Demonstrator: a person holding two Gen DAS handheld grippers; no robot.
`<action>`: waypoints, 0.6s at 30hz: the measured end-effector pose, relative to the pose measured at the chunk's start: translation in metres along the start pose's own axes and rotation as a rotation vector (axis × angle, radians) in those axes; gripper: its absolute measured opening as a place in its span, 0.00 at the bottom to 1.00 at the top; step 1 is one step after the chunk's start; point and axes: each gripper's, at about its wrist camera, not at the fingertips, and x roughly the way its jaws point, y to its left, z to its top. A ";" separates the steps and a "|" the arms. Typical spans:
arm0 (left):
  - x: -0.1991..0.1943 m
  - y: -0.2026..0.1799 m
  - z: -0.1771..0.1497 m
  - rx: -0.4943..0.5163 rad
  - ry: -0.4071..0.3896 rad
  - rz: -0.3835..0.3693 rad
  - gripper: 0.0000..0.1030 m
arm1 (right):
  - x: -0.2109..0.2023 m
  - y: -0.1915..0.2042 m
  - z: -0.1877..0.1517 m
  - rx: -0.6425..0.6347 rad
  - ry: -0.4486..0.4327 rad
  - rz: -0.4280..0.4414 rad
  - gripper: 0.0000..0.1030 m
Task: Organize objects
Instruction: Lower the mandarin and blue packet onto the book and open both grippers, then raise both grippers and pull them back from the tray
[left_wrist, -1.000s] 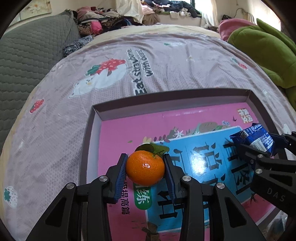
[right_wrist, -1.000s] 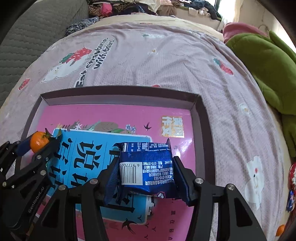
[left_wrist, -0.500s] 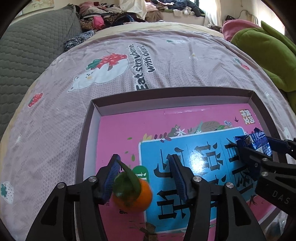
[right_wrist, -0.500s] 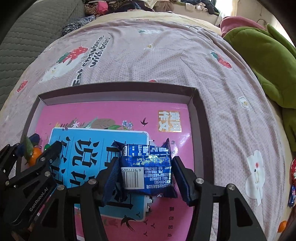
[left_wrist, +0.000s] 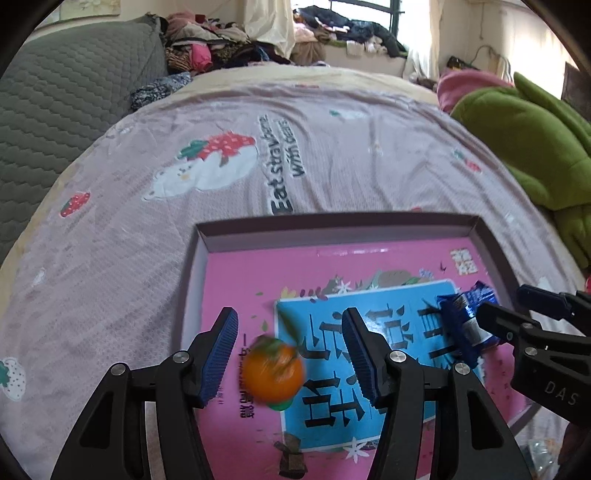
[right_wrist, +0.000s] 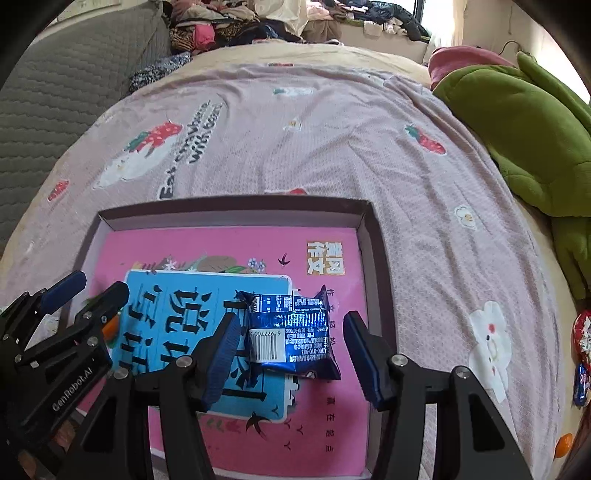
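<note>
Tangerine: I am seeing the small round orange tangerine with green leaves lying blurred on the pink floor of the shallow cardboard box lid with dark walls, at the left edge of the blue printed panel.
Left claw: my left gripper is standing wide; its jaws have just been opening, and the fruit is sitting between the blue ribbed pads with a gap on each side, touching neither.
Snack packet: the crinkled dark blue foil snack packet with a white barcode is lying in the same lid, partly on the blue panel, partly on the pink, towards the right wall.
Right claw: my right gripper is standing parted around the packet; the left pad is just beside its edge, the right pad clearly apart, so nothing is gripped.
Surroundings: the lid is resting on a mauve bedspread printed with strawberries and bears; a green plush toy is lying to the right.
</note>
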 end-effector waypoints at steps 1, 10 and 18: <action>-0.005 0.002 0.001 -0.005 -0.007 0.004 0.59 | -0.004 0.000 -0.001 0.000 -0.007 0.004 0.56; -0.052 0.007 -0.004 0.000 -0.081 0.009 0.59 | -0.060 0.006 -0.011 0.012 -0.109 0.065 0.56; -0.108 0.013 -0.028 -0.001 -0.126 0.016 0.59 | -0.108 0.006 -0.029 0.007 -0.170 0.095 0.60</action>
